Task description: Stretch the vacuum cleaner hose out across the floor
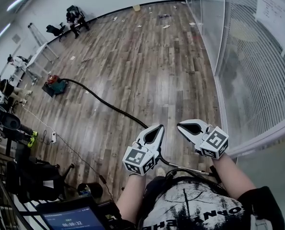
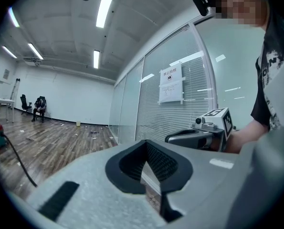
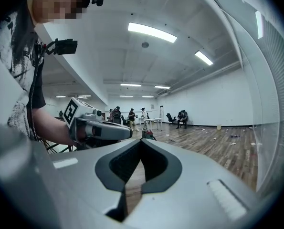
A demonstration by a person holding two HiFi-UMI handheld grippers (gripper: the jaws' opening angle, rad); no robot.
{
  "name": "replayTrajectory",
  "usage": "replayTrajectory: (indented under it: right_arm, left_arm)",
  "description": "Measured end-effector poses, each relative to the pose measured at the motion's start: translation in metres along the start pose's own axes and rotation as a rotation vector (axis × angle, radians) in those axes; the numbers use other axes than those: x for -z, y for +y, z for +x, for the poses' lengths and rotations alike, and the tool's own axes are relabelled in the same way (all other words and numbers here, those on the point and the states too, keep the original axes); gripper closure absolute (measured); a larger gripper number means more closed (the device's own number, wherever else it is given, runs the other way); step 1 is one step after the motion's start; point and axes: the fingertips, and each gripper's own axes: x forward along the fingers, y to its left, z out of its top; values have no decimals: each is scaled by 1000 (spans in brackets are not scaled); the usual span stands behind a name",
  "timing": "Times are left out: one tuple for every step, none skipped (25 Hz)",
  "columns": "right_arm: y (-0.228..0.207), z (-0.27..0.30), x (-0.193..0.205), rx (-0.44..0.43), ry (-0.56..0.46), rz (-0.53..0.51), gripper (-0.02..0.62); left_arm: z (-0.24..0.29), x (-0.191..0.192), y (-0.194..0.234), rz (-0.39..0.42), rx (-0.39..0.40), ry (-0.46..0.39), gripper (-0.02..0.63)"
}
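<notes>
Head view looks steeply down on a wood-plank floor [image 1: 147,71], and from where I stand the far left edge is the busy part: a few people by desks, dark chairs, and nearer, a white power strip [image 1: 53,137] on a thin cable. Near the left corner a lit tablet screen [image 1: 68,218] faces up. Right of the people sits the vacuum cleaner [image 1: 55,85], red and green, on the floor at the left. The black hose [image 1: 104,102] leaves the vacuum cleaner and lies on the boards in a long shallow curve, running right and nearer until it passes out of sight under the left gripper [image 1: 159,127]. That gripper is raised in front of the person's chest, its jaws closed on each other with nothing between them; neither jaw touches the hose. Its own view confirms it: the two dark pads meet at the tip and only floor shows through the gap behind them. Just to the right, a little apart and at about the same height, the right gripper [image 1: 180,125] points inward toward the left one, likewise closed and empty, the pads together in its own view. Bits of litter dot the far floor. Along the right side runs a glass wall [image 1: 257,80] with blinds behind it, and a paper notice [image 1: 275,11] is stuck high on it.
</notes>
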Motion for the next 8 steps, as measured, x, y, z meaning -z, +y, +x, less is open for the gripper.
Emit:
replayTrajectory:
  right_arm:
    - [2,1,0,0,0,-3,591]
    - [3,2,1,0,1,-5,590]
    - [4,2,1,1,3,-6,591]
    - [6,2,2,2,5,-6,589]
    - [6,2,3,3,6,-6,589]
    - [7,2,4,4,7,-4,589]
    - [7,2,4,5,6,-1,591]
    - [7,2,4,6,5,1,590]
  left_arm:
    - [0,0,0,0,1,-1,606]
    - [-1,1,0,-1,3,-1,606]
    - [-2,2,-1,-3,5,-1,606]
    - [-2,3,-1,-4,6,0,606]
    - [-2,4,-1,-6,8,-1,606]
    - [-3,4,-1,-7,9,-2,606]
    - [-3,4,-1,-9,10,-3,606]
    - [-3,5,-2,-10,11,-4,606]
